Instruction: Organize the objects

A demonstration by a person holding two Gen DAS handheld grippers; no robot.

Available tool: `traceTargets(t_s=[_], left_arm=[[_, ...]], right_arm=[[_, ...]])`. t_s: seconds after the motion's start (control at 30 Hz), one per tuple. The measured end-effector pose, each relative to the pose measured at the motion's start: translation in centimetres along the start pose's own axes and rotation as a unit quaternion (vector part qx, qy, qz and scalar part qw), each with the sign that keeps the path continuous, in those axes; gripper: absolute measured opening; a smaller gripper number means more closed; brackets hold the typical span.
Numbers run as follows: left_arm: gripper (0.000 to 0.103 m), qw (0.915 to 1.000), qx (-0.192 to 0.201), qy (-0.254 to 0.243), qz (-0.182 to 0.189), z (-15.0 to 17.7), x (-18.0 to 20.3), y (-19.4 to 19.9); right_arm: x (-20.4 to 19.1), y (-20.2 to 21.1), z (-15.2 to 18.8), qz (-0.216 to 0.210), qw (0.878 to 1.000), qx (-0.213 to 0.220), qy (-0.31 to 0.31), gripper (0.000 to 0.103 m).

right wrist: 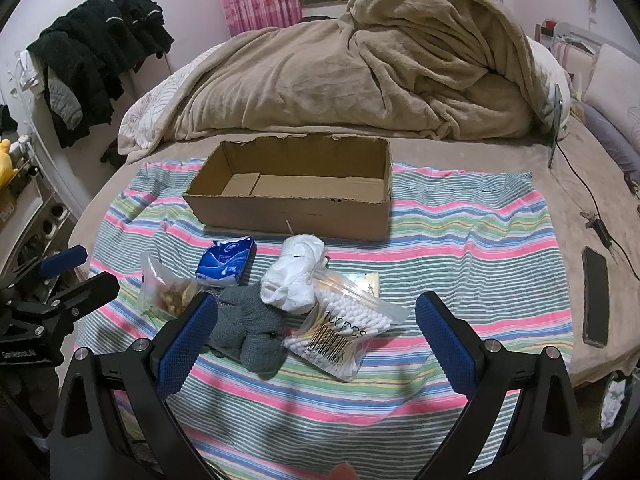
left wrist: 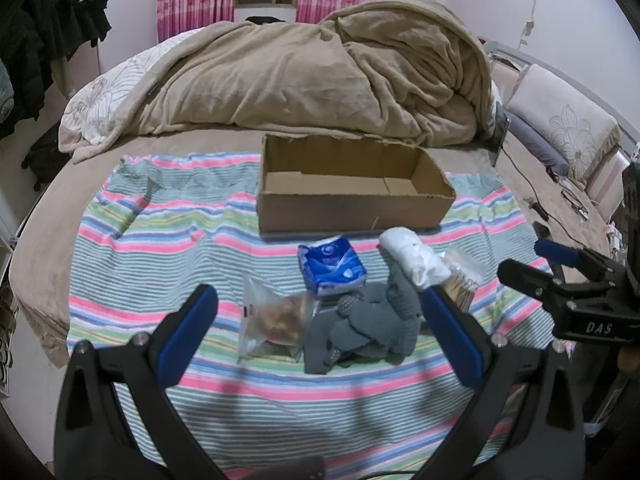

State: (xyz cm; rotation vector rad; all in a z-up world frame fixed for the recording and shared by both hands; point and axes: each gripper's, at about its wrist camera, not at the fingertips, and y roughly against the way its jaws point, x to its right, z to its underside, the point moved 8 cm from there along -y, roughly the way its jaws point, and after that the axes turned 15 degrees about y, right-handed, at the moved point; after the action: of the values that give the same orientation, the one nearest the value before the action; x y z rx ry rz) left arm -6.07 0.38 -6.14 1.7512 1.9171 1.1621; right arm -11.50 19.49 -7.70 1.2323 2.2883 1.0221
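An open cardboard box [left wrist: 352, 200] [right wrist: 296, 208], with nothing in it, stands on a striped cloth [left wrist: 160, 240] [right wrist: 480, 232] on the bed. In front of it lie a blue tissue pack [left wrist: 331, 266] [right wrist: 227, 261], a white sock bundle [left wrist: 412, 256] [right wrist: 294, 276], grey socks [left wrist: 360, 324] [right wrist: 250, 332], a clear snack bag [left wrist: 276, 320] [right wrist: 166, 292] and a cotton swab bag [left wrist: 464, 276] [right wrist: 344, 328]. My left gripper [left wrist: 320, 320] is open above the snack bag and grey socks. My right gripper [right wrist: 316, 324] is open above the grey socks and swab bag; it also shows in the left wrist view [left wrist: 532, 264].
A heaped beige blanket [left wrist: 320, 72] [right wrist: 380, 72] lies behind the box. A dark phone [right wrist: 596, 300] and a cable [right wrist: 592, 208] lie on the bed at right. Pillows [left wrist: 560, 128] line the right side. Dark clothes [right wrist: 100, 48] hang at left.
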Motion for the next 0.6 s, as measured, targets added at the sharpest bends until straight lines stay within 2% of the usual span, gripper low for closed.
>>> traceTargets(t_s=[0.6], left_arm=[[0.102,1.0,0.003,-0.003,0.002,0.24,-0.08,0.51]], right_arm=[[-0.08,0.45,-0.01,0.001,1.0,0.004,0.002,0.101]])
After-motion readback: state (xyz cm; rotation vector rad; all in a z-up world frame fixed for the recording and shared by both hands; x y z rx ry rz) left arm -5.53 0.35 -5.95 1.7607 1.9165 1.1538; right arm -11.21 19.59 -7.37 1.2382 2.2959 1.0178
